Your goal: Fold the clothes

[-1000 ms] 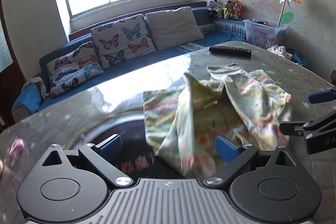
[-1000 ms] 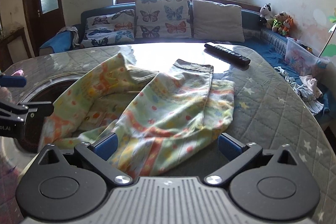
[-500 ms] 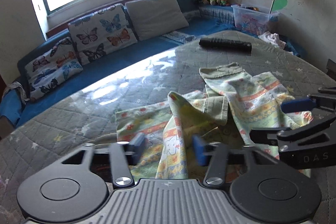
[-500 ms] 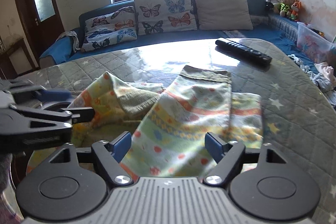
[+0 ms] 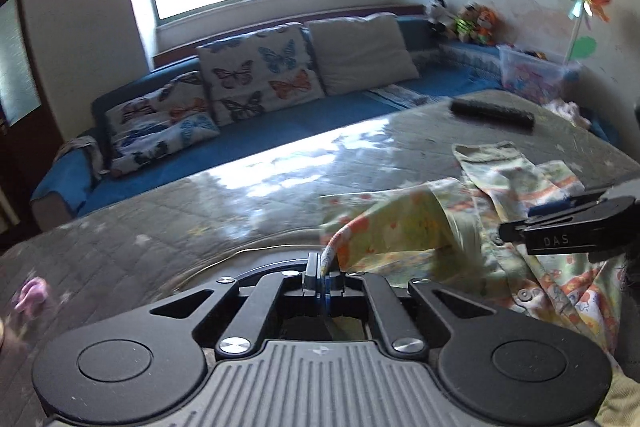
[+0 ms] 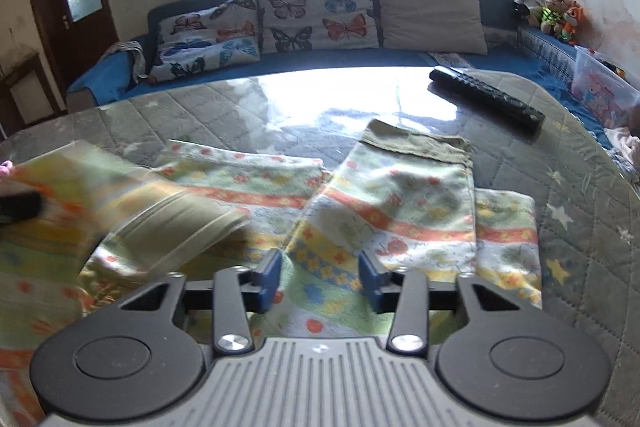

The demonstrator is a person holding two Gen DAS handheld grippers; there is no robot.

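A child's patterned garment (image 6: 396,211), light green with orange stripes and olive cuffs, lies rumpled on the quilted table (image 6: 200,115). My left gripper (image 5: 323,267) is shut on an edge of this garment (image 5: 404,227) and holds it lifted. My right gripper (image 6: 320,277) is partly open over the garment's near hem, with cloth between its blue pads (image 6: 272,273). The right gripper also shows at the right edge of the left wrist view (image 5: 568,231).
A black remote control (image 6: 486,99) lies at the table's far right. A small pink thing (image 5: 30,293) sits at the table's left. A blue sofa with butterfly cushions (image 6: 316,11) runs behind the table. A clear plastic box (image 6: 604,97) stands on the sofa's right end.
My left gripper has closed on the garment's edge and lifted it. My right gripper has narrowed and moved down to the near hem.
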